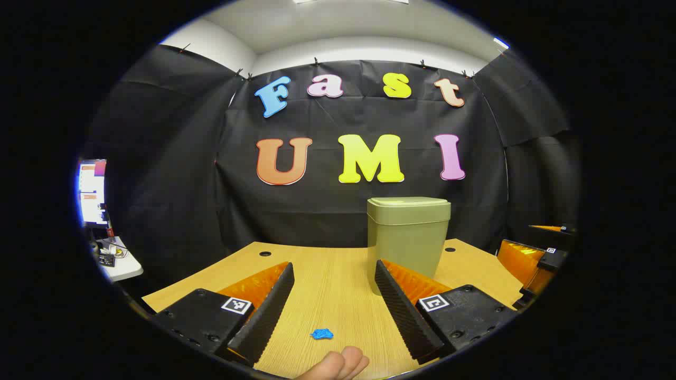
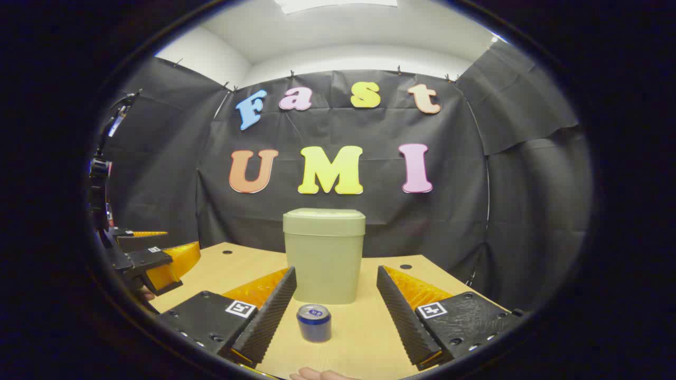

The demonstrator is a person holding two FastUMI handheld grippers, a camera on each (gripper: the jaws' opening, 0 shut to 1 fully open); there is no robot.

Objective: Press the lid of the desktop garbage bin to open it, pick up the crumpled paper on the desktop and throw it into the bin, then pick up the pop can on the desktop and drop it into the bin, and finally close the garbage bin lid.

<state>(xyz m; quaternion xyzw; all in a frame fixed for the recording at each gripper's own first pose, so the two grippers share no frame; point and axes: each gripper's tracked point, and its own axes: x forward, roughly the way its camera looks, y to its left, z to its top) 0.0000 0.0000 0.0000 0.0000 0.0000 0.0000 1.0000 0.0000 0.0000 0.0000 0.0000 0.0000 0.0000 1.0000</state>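
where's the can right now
In the right gripper view the can stands upright on the desk, between the open fingers, just before the closed bin.

One garbage bin, lid down; one pop can, upright on the desktop; one piece of crumpled paper, blue. Two grippers: the left gripper and the right gripper, each with two fingers spread apart, four fingers in all. One wooden desktop with three round cable holes counted in the right gripper view, and one lit monitor on one side table.
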